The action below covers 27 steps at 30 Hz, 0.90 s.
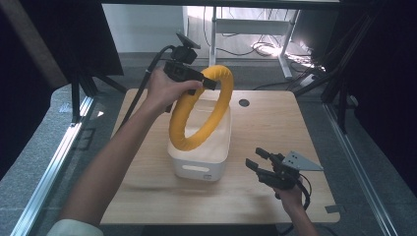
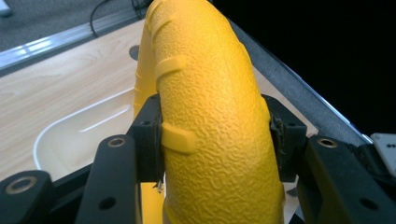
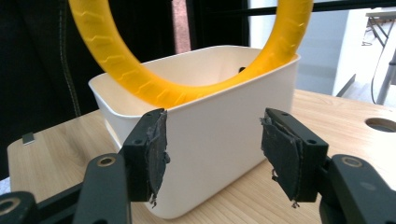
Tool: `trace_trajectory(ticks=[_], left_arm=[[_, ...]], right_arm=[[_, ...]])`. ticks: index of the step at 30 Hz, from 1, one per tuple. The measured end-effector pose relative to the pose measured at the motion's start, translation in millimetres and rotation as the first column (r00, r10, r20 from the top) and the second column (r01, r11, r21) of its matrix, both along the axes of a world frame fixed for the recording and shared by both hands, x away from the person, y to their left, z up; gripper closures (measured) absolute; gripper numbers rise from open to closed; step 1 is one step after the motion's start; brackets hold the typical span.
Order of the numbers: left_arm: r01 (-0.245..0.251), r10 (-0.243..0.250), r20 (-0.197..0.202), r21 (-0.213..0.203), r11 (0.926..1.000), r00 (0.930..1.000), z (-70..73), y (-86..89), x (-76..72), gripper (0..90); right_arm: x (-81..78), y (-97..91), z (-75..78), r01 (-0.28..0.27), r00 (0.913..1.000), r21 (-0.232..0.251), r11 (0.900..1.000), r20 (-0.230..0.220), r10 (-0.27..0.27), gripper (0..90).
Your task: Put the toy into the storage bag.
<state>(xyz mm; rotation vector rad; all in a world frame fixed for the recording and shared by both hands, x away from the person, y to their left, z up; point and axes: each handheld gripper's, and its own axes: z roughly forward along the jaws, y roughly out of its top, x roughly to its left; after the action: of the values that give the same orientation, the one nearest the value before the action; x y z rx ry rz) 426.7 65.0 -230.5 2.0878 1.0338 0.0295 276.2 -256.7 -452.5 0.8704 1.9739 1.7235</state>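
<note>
Right tongs (image 3: 212,154) parted, empty, near white bin (image 3: 219,140), left tongs (image 2: 217,135) clamped on yellow ring (image 2: 210,116)

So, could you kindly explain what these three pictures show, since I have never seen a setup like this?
A person holds a hand-operated clamp tool in each hand. One picture looks down on the wooden table from above; the other two come from cameras riding on each tool. The left tool grips a yellow ring, holding it upright over a white bin that stands on the table. The right tool is open, holds nothing, and points at the bin's side.
</note>
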Motion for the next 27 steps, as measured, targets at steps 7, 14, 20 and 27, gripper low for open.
trace_trajectory(ticks=[7,14,20,27], left_arm=[[0.008,-0.007,-0.021,0.024,0.9997,0.9998,-18.5,-1.4,-0.9,49.3],[0.018,-0.016,-0.048,0.027,0.9995,0.9987,-41.9,7.1,2.0,49.3],[0.013,-0.012,-0.066,0.008,0.9999,0.9977,-53.4,10.1,5.8,49.2],[0.013,-0.013,-0.069,0.002,0.9999,0.9975,-63.1,7.9,6.0,49.1]], right_arm=[[-1.0,-12.3,-2.7,0.023,0.9997,0.002,0.9997,-0.01,-0.023,41.2],[0.8,-12.8,-4.0,0.033,0.9994,-0.01,0.9994,-0.006,-0.033,41.2],[5.2,-14.2,-9.7,0.041,0.9988,-0.018,0.999,-0.026,-0.042,41.1],[7.1,-19.3,-15.1,0.061,0.9976,-0.032,0.9976,-0.029,-0.062,41.0]])
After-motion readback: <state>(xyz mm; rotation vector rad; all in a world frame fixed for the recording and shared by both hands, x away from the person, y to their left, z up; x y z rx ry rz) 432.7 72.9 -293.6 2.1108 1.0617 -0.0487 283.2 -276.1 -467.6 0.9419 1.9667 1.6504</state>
